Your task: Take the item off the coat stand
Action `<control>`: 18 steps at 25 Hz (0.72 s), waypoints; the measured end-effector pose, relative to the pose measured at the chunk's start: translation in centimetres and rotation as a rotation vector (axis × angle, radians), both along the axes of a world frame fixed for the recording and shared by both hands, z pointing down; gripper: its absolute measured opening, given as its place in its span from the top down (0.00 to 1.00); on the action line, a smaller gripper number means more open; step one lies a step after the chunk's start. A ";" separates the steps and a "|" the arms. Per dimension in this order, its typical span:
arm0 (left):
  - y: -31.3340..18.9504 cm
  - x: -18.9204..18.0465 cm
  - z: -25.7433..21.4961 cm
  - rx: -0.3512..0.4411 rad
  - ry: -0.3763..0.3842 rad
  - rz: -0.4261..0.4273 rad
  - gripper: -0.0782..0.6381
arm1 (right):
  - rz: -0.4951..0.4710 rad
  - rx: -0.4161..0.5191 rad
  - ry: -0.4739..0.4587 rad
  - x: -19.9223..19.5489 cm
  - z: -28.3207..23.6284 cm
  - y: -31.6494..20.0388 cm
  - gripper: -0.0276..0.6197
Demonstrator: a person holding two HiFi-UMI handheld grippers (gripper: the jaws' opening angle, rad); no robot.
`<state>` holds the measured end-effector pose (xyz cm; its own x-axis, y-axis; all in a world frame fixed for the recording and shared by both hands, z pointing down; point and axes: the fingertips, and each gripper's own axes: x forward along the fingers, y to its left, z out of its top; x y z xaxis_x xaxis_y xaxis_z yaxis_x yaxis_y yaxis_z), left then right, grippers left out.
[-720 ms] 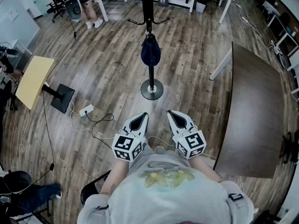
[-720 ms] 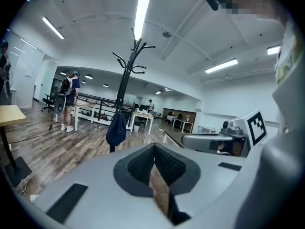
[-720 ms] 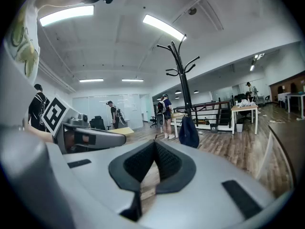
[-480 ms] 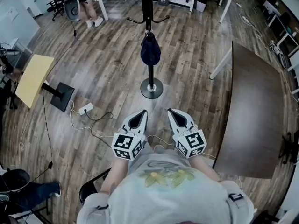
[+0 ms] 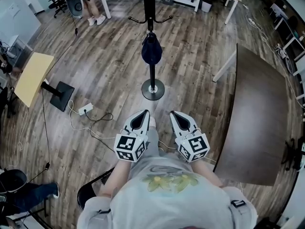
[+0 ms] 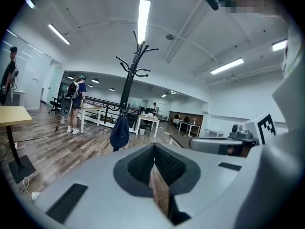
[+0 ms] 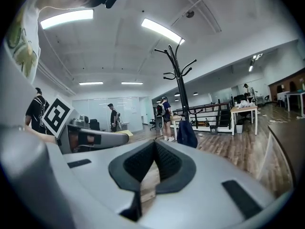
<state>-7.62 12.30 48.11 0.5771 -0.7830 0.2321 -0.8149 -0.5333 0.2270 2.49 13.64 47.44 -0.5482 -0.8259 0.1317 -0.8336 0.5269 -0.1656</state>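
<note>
Bag (image 5: 151,51) is faced by the left gripper (image 5: 145,113) and the right gripper (image 5: 174,114), which are held side by side near the person's body. Both are clenched, with nothing between the jaws. Black-and-white square markers (image 5: 129,148) are carried on each cube. A yellow-green print on the shirt (image 5: 167,180) cannot be read. Well ahead, the dark blue bag is hung partway down the coat stand (image 5: 152,75), above its round base. A dark table (image 5: 259,113) is seen at the right.
</note>
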 end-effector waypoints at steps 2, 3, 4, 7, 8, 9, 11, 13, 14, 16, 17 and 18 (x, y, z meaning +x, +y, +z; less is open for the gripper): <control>-0.9 0.0 -0.2 0.005 -0.004 -0.009 0.87 | -0.001 -0.006 -0.003 0.2 0.1 -0.6 0.95; -1.5 0.0 -0.4 0.006 -0.004 -0.013 0.87 | -0.002 -0.009 -0.003 0.3 0.2 -1.0 0.95; -2.0 0.1 -0.5 0.008 -0.003 -0.016 0.87 | -0.004 -0.011 -0.004 0.3 0.3 -1.4 0.95; -3.5 0.2 -0.8 0.014 -0.001 -0.021 0.87 | -0.008 -0.014 -0.005 0.4 0.4 -2.8 0.95; -4.1 0.3 -0.9 0.015 -0.001 -0.022 0.87 | -0.010 -0.013 -0.005 0.5 0.3 -3.3 0.95; -4.6 0.3 -0.9 0.016 -0.002 -0.023 0.87 | -0.012 -0.012 -0.004 0.5 0.2 -3.8 0.95; -5.8 0.6 -0.8 0.016 -0.002 -0.024 0.87 | -0.019 -0.008 -0.002 0.7 0.1 -4.8 0.95; -7.0 0.9 -0.7 0.016 0.001 -0.028 0.87 | -0.024 -0.006 0.003 1.1 0.0 -5.8 0.95; -7.6 1.0 -0.8 0.018 0.002 -0.030 0.87 | -0.025 -0.005 0.005 1.2 -0.1 -6.3 0.95; -8.7 1.1 -1.0 0.023 0.004 -0.034 0.87 | -0.024 -0.003 0.007 1.5 -0.3 -7.3 0.95; -9.3 1.1 -1.1 0.023 0.005 -0.034 0.87 | -0.023 -0.003 0.008 1.6 -0.4 -7.8 0.95; -9.7 1.1 -1.2 0.022 0.006 -0.035 0.87 | -0.022 -0.003 0.011 1.6 -0.4 -8.3 0.95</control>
<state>-6.51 2.56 46.93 0.5508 -0.8074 0.2114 -0.8316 -0.5094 0.2211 4.13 5.39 47.00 -0.5651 -0.8130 0.1402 -0.8233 0.5450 -0.1586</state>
